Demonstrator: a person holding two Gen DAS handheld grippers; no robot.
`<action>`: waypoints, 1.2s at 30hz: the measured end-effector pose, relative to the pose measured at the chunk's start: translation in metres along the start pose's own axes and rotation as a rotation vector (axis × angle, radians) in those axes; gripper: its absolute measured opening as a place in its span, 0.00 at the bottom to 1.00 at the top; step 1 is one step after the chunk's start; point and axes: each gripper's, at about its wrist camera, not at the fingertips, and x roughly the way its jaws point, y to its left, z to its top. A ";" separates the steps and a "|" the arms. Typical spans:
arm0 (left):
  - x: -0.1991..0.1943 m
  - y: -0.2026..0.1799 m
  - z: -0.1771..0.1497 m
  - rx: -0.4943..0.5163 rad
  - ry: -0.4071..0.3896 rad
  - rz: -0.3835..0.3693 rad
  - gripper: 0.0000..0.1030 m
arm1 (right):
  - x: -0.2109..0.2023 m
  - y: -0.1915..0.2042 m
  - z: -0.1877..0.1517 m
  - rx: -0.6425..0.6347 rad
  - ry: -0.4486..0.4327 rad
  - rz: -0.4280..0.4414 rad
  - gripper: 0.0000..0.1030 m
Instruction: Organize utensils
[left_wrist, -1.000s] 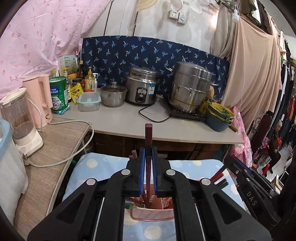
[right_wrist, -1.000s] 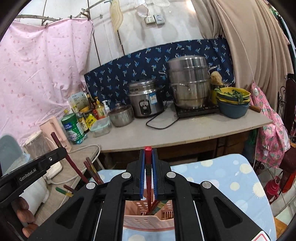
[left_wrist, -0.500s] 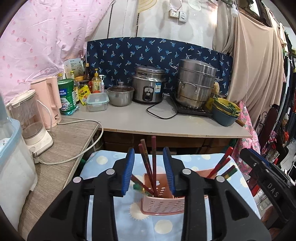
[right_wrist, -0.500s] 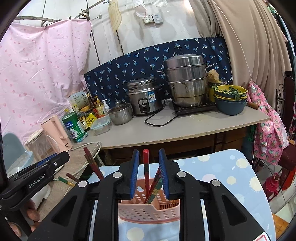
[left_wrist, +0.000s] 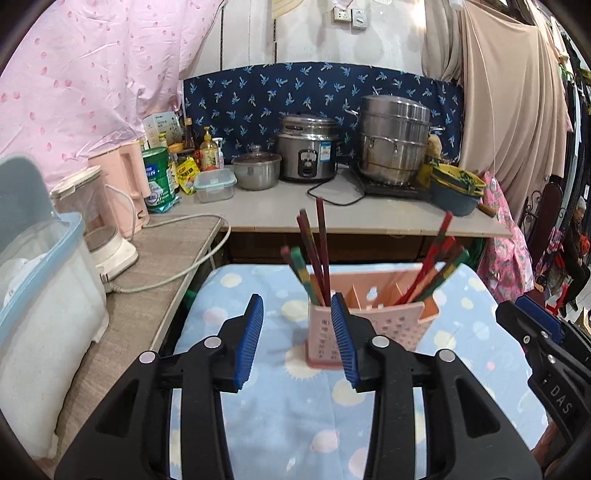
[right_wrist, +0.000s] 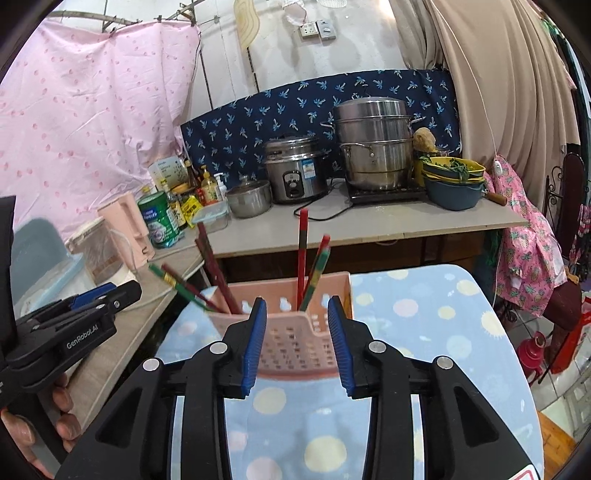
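A pink perforated utensil basket (left_wrist: 384, 325) stands on a pale blue dotted cloth (left_wrist: 280, 417); it also shows in the right wrist view (right_wrist: 291, 339). Several red, dark red and green chopsticks stand in it, one bunch at its left end (left_wrist: 317, 254) and one at its right end (left_wrist: 436, 262). In the right wrist view a red chopstick (right_wrist: 302, 251) stands upright in the basket. My left gripper (left_wrist: 297, 336) is open and empty, just in front of the basket's left end. My right gripper (right_wrist: 297, 341) is open and empty, close in front of the basket.
A counter (left_wrist: 369, 218) behind holds a rice cooker (left_wrist: 308, 147), a steel steamer pot (left_wrist: 395, 140), bowls (left_wrist: 456, 188), a small pot and jars. On the left, a wooden shelf (left_wrist: 147, 266) carries a pink kettle, a blender and a plastic bin (left_wrist: 40, 295).
Both grippers were shut on a chopstick over the basket one second ago. They have opened, left the chopsticks in the basket, and drawn back and up from it.
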 end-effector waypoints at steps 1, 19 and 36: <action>-0.003 0.000 -0.005 0.001 0.007 0.003 0.36 | -0.005 0.002 -0.006 -0.005 0.004 -0.003 0.37; -0.037 -0.003 -0.083 0.014 0.101 0.043 0.54 | -0.054 0.028 -0.088 -0.044 0.087 -0.048 0.54; -0.041 -0.005 -0.116 0.025 0.151 0.062 0.68 | -0.064 0.030 -0.115 -0.033 0.128 -0.086 0.74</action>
